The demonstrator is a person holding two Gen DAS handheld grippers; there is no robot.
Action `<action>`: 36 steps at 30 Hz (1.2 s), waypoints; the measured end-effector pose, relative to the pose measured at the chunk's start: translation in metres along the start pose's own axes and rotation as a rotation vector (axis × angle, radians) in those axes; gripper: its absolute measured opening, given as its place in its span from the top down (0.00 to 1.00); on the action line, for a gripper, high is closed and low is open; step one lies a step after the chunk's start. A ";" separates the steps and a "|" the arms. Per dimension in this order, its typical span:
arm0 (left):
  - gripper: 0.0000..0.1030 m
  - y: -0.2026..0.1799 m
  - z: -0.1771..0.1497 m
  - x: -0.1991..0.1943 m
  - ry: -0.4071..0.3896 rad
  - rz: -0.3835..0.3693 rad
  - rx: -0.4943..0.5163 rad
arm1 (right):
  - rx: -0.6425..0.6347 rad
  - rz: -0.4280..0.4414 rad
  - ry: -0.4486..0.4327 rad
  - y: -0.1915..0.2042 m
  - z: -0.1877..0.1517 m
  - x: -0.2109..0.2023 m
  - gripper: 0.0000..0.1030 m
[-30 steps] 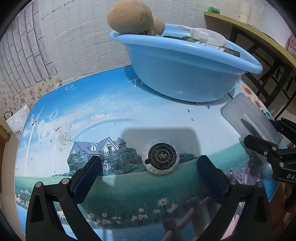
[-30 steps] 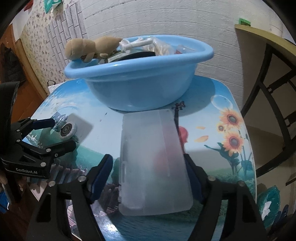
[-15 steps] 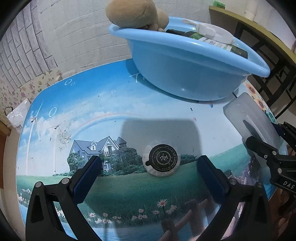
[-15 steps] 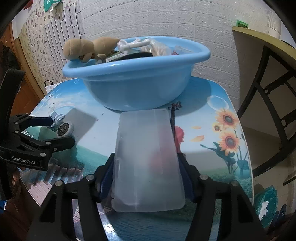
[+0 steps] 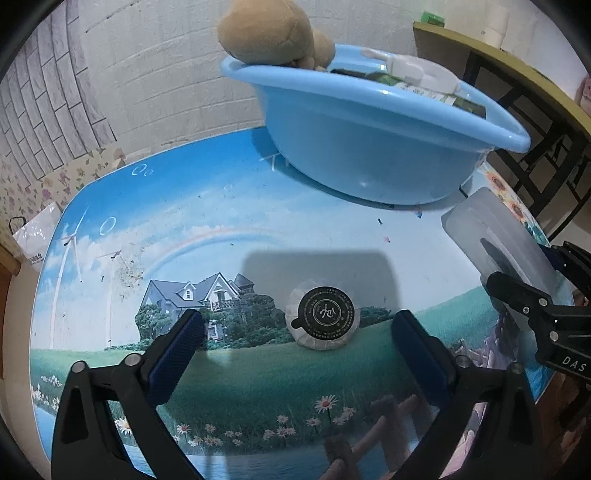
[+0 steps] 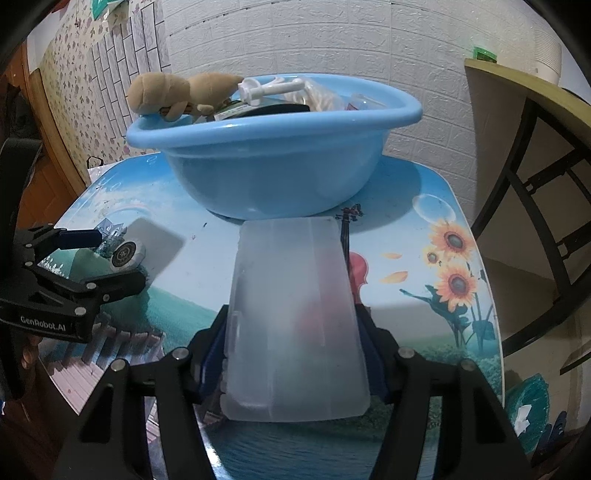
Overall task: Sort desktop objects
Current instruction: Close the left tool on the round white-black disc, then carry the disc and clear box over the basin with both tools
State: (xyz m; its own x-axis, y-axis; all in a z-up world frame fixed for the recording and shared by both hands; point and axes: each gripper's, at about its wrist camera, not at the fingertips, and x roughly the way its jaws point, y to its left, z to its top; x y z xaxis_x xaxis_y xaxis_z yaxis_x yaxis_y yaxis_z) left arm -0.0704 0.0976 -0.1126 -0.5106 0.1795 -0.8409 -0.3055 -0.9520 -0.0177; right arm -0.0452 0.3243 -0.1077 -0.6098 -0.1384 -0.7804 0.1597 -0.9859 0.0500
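Fingers [image 6: 364, 354] pinch the frosted box [image 6: 295, 317] — seen only from right wrist.

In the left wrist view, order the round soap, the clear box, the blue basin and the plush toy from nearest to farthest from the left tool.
From the left tool, whose jaws are closing:
1. Round soap, between the fingers, untouched.
2. Clear box, to the right, in the right tool.
3. Blue basin, at the table's far edge.
4. Plush toy, on the basin's far rim.

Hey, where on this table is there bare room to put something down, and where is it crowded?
The widest bare stretch of the table is left of the blue basin, beyond the round soap. Another free patch is the sunflower corner, right of the clear plastic box. The basin is heaped with things. Between soap and box it is crowded: both hand-held grippers work there.
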 end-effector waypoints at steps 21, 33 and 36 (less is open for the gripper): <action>0.64 0.011 0.021 -0.051 -0.151 0.004 0.031 | 0.061 -0.023 -0.041 -0.015 0.013 -0.040 0.41; 0.64 0.025 0.057 -0.095 -0.278 0.028 -0.010 | 0.173 -0.087 -0.118 -0.047 0.028 -0.076 0.41; 0.64 0.023 0.065 -0.098 -0.288 0.021 -0.008 | 0.170 -0.100 -0.143 -0.047 0.033 -0.083 0.41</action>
State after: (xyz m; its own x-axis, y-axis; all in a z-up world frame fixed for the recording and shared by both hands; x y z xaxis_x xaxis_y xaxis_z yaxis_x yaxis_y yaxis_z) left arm -0.0799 0.0745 0.0046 -0.7243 0.2214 -0.6530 -0.2868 -0.9580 -0.0067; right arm -0.0278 0.3788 -0.0244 -0.7218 -0.0397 -0.6910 -0.0325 -0.9953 0.0911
